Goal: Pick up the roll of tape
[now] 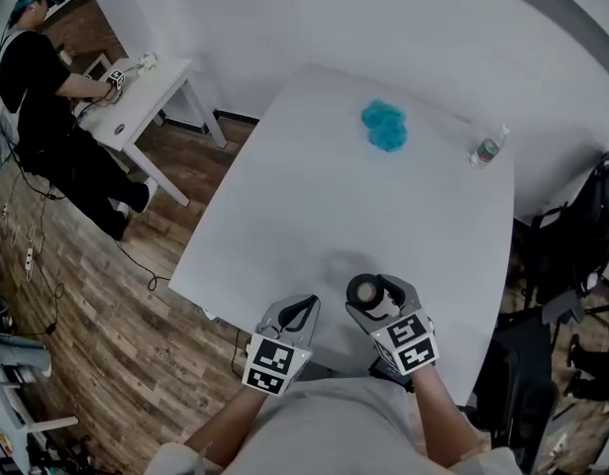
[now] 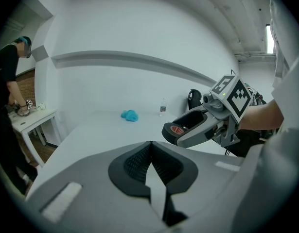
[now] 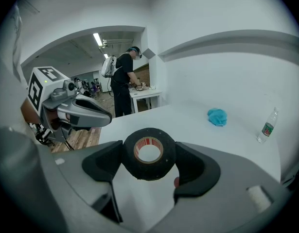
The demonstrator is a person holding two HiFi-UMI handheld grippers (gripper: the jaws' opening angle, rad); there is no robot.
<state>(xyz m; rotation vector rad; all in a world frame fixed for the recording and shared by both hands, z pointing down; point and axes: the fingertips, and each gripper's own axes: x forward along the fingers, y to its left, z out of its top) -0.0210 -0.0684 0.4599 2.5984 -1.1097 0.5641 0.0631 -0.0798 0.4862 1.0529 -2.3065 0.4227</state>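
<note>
The roll of tape (image 3: 149, 171) is pinched between the right gripper's (image 1: 380, 298) jaws, hole facing back along them. The left gripper (image 2: 150, 152), just beside, is pressed together, empty.

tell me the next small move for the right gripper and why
Probably raise the right gripper up a little. Its jaws are closed on the roll of tape, one at each side, so the grasp looks done; only clear lift off the table remains. The left gripper is shut and empty.
</note>
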